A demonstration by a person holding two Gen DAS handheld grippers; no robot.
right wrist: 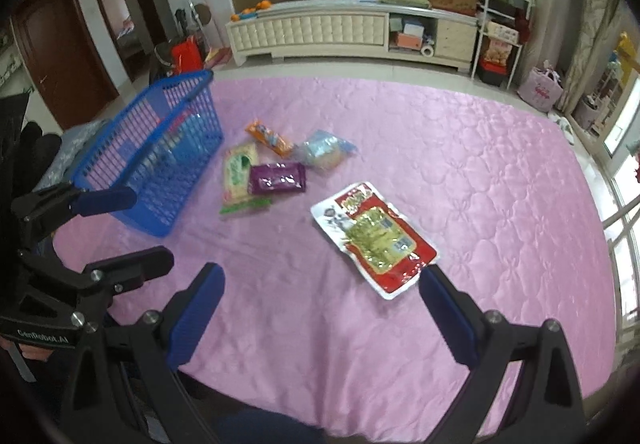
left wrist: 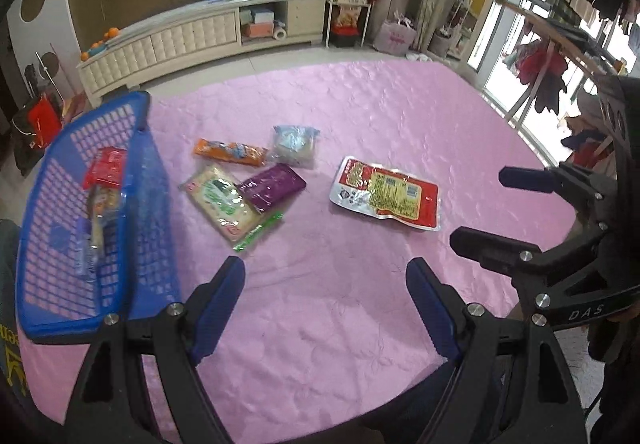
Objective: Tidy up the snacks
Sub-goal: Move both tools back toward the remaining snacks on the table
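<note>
Pink quilted cloth (right wrist: 460, 164) covers the surface, with a cream sideboard (right wrist: 320, 30) and a yellow hanging on the wall behind. At the left edge stands a blue plastic basket (left wrist: 64, 308), already holding a red packet (left wrist: 105, 166) and other wrapped snacks. Just beside it lies a cluster: an orange packet (left wrist: 229, 151), a clear bag with blue print (left wrist: 294, 146), a purple packet (left wrist: 274, 186) overlapping a pale green-printed packet (left wrist: 218, 202), and a green strip (left wrist: 259, 231) under their near edge. Apart from the cluster, toward the right, lies a flat red-and-yellow foil pouch (right wrist: 374, 240).

Left gripper (left wrist: 326, 304): jaws spread wide, empty, hovering over bare cloth. Right gripper (right wrist: 320, 308): jaws likewise apart and empty, its right tip just beside the pouch's near corner.

Step in hand, as judged: picking up the foil pouch with the right gripper for transfer to the basket. The pouch lies flat and looks slippery, so the jaws should probably straddle one edge or corner, with the lower finger pressed into the soft cloth to slide beneath before closing. A shallow bite risks slipping, while a deep one may pinch the cloth too. Keep the left gripper out of the transfer path.
</note>
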